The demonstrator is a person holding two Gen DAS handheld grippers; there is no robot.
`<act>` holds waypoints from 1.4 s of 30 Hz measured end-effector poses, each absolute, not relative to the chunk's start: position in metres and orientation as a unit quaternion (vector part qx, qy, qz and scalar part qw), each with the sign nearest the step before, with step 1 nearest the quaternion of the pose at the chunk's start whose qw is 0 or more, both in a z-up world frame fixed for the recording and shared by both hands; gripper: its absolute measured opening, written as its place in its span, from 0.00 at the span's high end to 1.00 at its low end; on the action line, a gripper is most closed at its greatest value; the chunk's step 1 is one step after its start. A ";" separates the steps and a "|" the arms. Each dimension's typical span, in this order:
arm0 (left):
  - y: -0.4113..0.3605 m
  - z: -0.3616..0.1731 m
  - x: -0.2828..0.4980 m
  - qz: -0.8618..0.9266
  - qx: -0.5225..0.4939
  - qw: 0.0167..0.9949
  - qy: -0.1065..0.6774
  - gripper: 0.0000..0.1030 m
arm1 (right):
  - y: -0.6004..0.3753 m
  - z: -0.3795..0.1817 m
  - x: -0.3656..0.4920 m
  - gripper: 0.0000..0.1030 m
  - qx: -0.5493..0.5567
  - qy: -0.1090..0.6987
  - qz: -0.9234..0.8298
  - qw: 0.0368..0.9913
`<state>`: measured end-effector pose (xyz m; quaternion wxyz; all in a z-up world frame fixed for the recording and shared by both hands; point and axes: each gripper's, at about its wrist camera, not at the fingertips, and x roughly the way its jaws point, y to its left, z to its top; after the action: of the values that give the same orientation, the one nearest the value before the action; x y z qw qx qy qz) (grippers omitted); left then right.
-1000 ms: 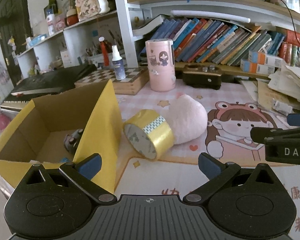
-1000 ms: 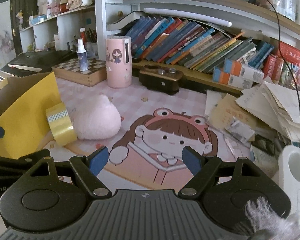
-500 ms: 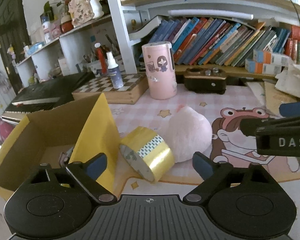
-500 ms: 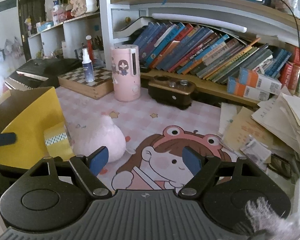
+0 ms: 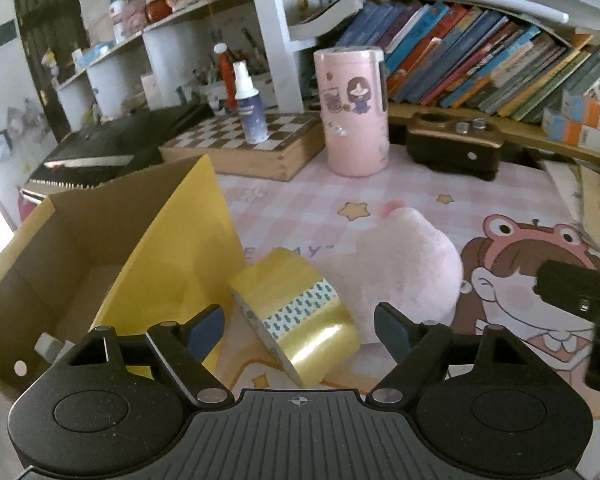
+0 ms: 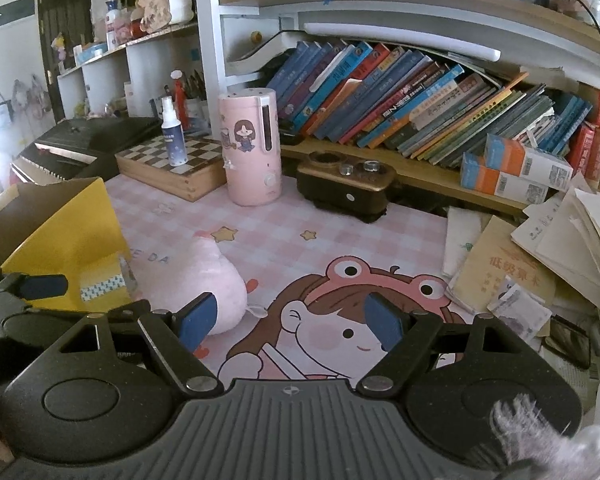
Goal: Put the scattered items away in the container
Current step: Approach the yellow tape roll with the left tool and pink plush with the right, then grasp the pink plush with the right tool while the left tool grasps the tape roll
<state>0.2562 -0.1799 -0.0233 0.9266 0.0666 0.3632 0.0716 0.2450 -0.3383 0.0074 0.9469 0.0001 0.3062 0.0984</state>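
Golden tape roll (image 5: 300, 312) lying tilted on table (image 5: 420, 200), touching yellow box (image 5: 180, 240), pink plush (image 5: 404, 264) just behind. Left tongs (image 5: 300, 330) straddling roll, closing, pads not yet touching. Right tongs (image 6: 290, 322) hanging wide, empty, farther from roll.

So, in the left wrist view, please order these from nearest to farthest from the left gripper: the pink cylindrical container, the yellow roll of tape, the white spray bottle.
1. Yellow roll of tape: lying between the closing jaws of the left gripper, not yet pressed.
2. Pink cylindrical container: upright, far across the mat.
3. White spray bottle: standing on the chessboard box, back left; only slightly farther.
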 end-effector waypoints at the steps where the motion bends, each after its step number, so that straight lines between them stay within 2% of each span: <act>1: -0.179 -0.025 0.259 0.074 0.065 0.925 0.366 0.24 | -0.339 0.007 0.246 0.22 0.000 0.307 0.099 0.947; 6: -0.170 -0.032 0.264 0.075 0.035 0.921 0.380 0.29 | -0.339 0.007 0.251 0.22 -0.001 0.305 0.105 0.947; 8: -0.170 -0.032 0.263 0.067 0.032 0.923 0.377 0.37 | -0.338 0.008 0.253 0.22 -0.002 0.303 0.109 0.947; 9: -0.170 -0.032 0.263 0.060 0.031 0.924 0.376 0.50 | -0.337 0.008 0.254 0.22 -0.002 0.302 0.111 0.947; 10: -0.170 -0.032 0.263 0.053 0.030 0.924 0.377 0.55 | -0.336 0.008 0.254 0.22 -0.002 0.301 0.113 0.947; 20: -0.161 -0.021 0.231 0.000 0.015 0.932 0.362 0.69 | -0.330 0.003 0.274 0.20 0.001 0.317 0.142 0.938; 22: -0.157 -0.021 0.224 -0.014 0.005 0.929 0.369 0.83 | -0.329 -0.001 0.283 0.20 0.005 0.325 0.147 0.934; 25: -0.154 -0.022 0.213 -0.024 -0.005 0.924 0.383 0.91 | -0.327 -0.005 0.292 0.20 0.005 0.333 0.157 0.930; 32: -0.150 -0.016 0.200 -0.039 -0.018 0.924 0.379 0.93 | -0.309 -0.017 0.313 0.18 -0.008 0.347 0.203 0.916; 36: -0.148 -0.018 0.195 -0.040 -0.023 0.923 0.382 0.93 | -0.295 -0.028 0.327 0.12 -0.015 0.359 0.224 0.906; 42: -0.149 -0.016 0.189 -0.046 -0.030 0.924 0.380 0.93 | -0.283 -0.045 0.346 0.11 0.026 0.385 0.260 0.885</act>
<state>0.1888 -0.1494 -0.0158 0.9235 -0.0296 0.3795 -0.0464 0.3464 -0.2832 -0.0450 0.8849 0.0260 0.3855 0.2603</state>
